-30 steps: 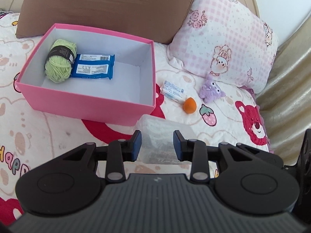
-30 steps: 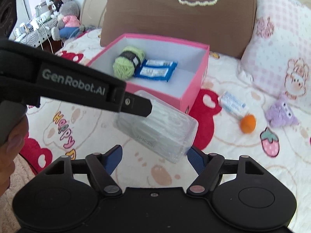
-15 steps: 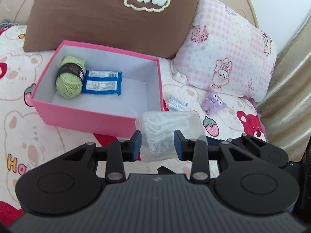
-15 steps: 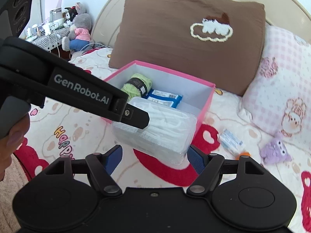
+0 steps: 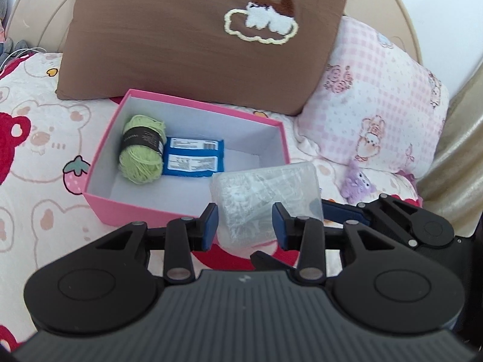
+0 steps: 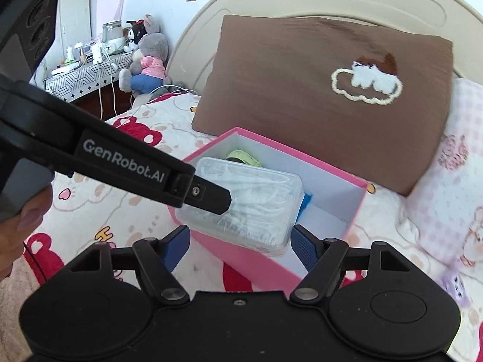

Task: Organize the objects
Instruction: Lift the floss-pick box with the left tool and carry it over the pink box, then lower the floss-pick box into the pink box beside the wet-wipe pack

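A clear plastic box (image 5: 265,193) of white sticks hangs over the near right corner of the pink box (image 5: 151,208). My left gripper (image 5: 244,226) grips its narrow end, pads touching both sides while the jaws are opening. My right gripper (image 6: 238,241) spans the clear box (image 6: 247,199) across its width, pads against its sides. One left finger (image 6: 208,194) lies across the box top. Inside the pink box are a green yarn ball (image 5: 140,150) and two blue packets (image 5: 193,157), with bare floor to their right.
A brown pillow (image 5: 196,36) leans on the headboard behind the pink box. To the right a pink checked pillow (image 5: 377,105) has a small purple plush (image 5: 357,184) in front of it. A bedside table with plush toys (image 6: 145,60) stands far left.
Both grippers carried the clear box up off the bedspread and forward over the pink box's near corner. The orange piece and small packet on the bedspread are now hidden.
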A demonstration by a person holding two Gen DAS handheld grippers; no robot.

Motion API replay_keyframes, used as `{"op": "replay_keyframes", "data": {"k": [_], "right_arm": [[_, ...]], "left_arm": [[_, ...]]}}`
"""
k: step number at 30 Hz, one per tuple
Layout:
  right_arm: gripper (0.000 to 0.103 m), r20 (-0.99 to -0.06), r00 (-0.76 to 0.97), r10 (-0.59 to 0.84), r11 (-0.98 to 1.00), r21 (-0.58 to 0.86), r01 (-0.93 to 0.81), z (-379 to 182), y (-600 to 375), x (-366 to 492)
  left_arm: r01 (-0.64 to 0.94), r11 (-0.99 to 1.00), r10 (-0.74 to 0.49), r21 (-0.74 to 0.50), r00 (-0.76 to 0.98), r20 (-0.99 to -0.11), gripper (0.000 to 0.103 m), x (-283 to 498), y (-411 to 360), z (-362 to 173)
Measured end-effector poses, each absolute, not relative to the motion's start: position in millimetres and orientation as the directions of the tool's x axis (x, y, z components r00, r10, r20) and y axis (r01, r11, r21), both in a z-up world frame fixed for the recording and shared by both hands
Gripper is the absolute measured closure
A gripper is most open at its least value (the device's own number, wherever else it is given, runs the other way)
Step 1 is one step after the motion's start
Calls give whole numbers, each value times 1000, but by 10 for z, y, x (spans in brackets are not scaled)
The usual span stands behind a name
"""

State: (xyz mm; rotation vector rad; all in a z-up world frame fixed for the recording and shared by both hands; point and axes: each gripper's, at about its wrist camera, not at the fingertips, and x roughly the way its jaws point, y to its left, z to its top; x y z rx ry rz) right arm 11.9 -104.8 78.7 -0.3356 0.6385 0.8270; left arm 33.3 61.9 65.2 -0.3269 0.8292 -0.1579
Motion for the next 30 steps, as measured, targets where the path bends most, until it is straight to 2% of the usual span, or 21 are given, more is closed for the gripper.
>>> {"op": "replay_keyframes", "data": {"k": [8,12,17,24,30], "right_arm": [[25,-655,520,549,645,-64,-762,689,-761,407],[25,-697,509,506,646,-85,-759,589,-577,595],[25,-739,463,489,661,-32,-749,445,-412,862],[42,-794,392,465,704,63,-707,164,-305,1202],[42,-824,339,455,718,114,-687,-55,-281,1354]], "left_arm": [[4,916,-317,-402,622,-716,66,798,867,410],[-21,908,-320,-418,610,-725,66,1034,958,286],[-27,916,-310,-400,583,-751,66,1320,1056,127],[-1,935,-295,-354,553,-779,68,1648,1142,-136],[-9,927,-315,-376,526,-790,68,1742,1204,-363]]}}
